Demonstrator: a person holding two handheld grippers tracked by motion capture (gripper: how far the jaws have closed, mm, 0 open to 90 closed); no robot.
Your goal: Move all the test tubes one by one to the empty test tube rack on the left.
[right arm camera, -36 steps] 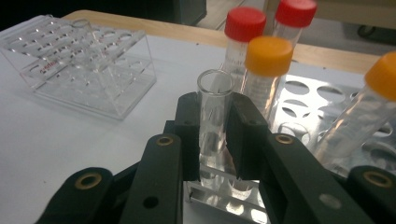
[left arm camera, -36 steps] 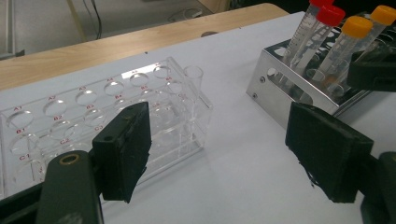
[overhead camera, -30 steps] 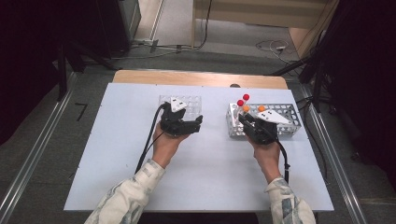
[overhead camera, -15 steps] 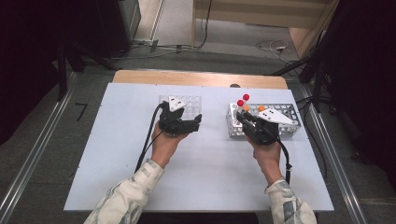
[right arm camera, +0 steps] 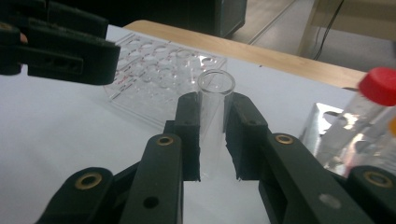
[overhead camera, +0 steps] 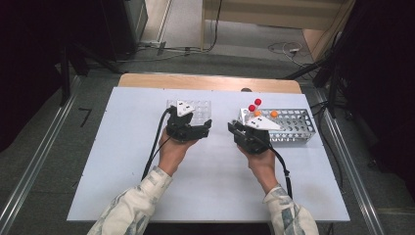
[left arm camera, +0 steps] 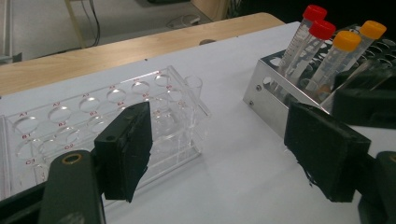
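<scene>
Right tongs (right arm camera: 212,140) clamp open tube (right arm camera: 214,116) above table (right arm camera: 70,140).

- Metal rack (overhead camera: 293,128), right of centre in the high view, on the white table (overhead camera: 127,161).
- Two red-capped tubes (overhead camera: 255,105) and two orange-capped tubes (overhead camera: 274,113) stand tilted at the rack's left end.
- Wooden board (overhead camera: 205,82) along the table's upper edge.
- Cables (overhead camera: 284,48) on the floor, upper right.
</scene>
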